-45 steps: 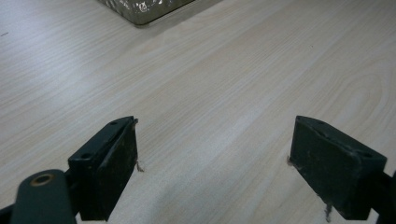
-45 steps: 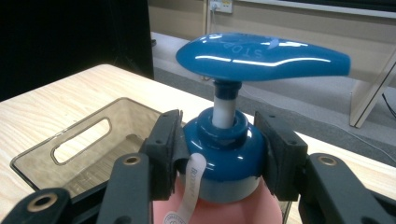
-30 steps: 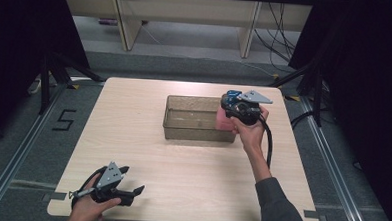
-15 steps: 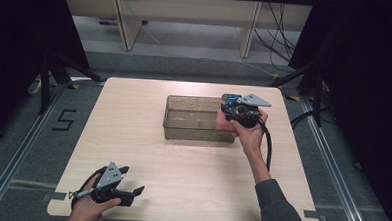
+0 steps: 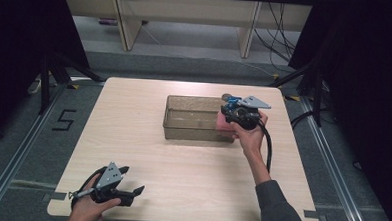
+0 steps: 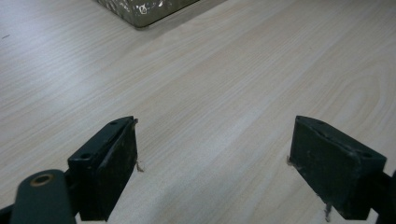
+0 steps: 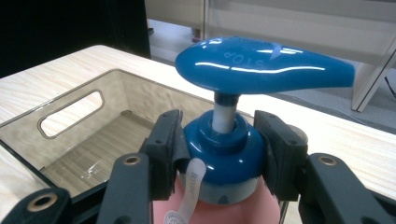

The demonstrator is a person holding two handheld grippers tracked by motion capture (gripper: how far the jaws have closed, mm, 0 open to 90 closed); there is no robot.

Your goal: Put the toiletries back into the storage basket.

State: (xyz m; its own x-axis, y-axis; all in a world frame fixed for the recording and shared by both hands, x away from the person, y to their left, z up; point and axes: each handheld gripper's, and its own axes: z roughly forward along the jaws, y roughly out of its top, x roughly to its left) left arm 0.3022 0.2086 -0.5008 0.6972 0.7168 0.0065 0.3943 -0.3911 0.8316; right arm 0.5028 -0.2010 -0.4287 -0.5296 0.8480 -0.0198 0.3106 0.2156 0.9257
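Observation:
A pink pump bottle (image 7: 219, 207) with a blue collar and blue pump head (image 7: 261, 65) stands upright between the jaws of my right gripper (image 7: 223, 144), which is shut on its collar. In the high view that gripper (image 5: 235, 113) holds the bottle (image 5: 222, 122) at the right end of a clear brownish bin (image 5: 183, 121), over or just inside its end wall. The bin's handle slot (image 7: 70, 113) faces me in the right gripper view. My left gripper (image 5: 130, 193) rests near the table's front left edge, its pads (image 6: 114, 161) wide apart with bare wood between them.
The light wooden table (image 5: 132, 153) has open surface between the bin and the front edge. A corner of the bin (image 6: 144, 9) is ahead of the left gripper. Shelving legs and cables stand on the floor beyond the far edge.
My right gripper and the bottle have shifted slightly left and down toward the bin's right end. The left hand has stayed put.

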